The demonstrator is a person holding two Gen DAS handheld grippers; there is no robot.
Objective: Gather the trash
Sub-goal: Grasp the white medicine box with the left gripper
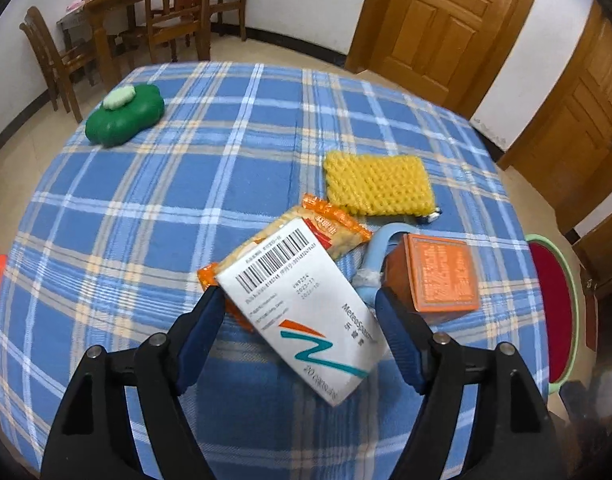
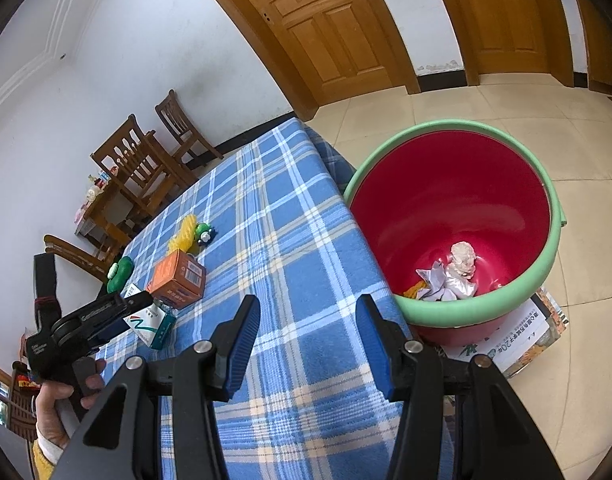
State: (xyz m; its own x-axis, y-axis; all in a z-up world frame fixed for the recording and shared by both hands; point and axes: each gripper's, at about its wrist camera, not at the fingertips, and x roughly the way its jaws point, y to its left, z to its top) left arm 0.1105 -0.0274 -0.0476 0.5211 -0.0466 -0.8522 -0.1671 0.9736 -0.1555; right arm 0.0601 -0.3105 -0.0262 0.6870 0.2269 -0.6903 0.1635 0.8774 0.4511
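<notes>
The red basin with a green rim [image 2: 553,216] stands on the floor just right of the table [image 2: 290,240] and holds crumpled paper and foil scraps [image 2: 451,276] at its bottom. On the checked cloth, the white medicine box [image 1: 306,312] with a barcode and teal zigzag lies tilted over an orange snack wrapper [image 1: 329,224], near the table's near-right side, beside an orange box [image 1: 433,276] and a yellow knitted pad [image 1: 377,184]. The left gripper [image 1: 298,304] is spread wide around the white box without touching it, and the right gripper [image 2: 307,320] gapes with nothing in it above the table edge.

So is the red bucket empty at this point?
No. The red bucket already holds crumpled trash at its bottom, seen in the right wrist view.
</notes>
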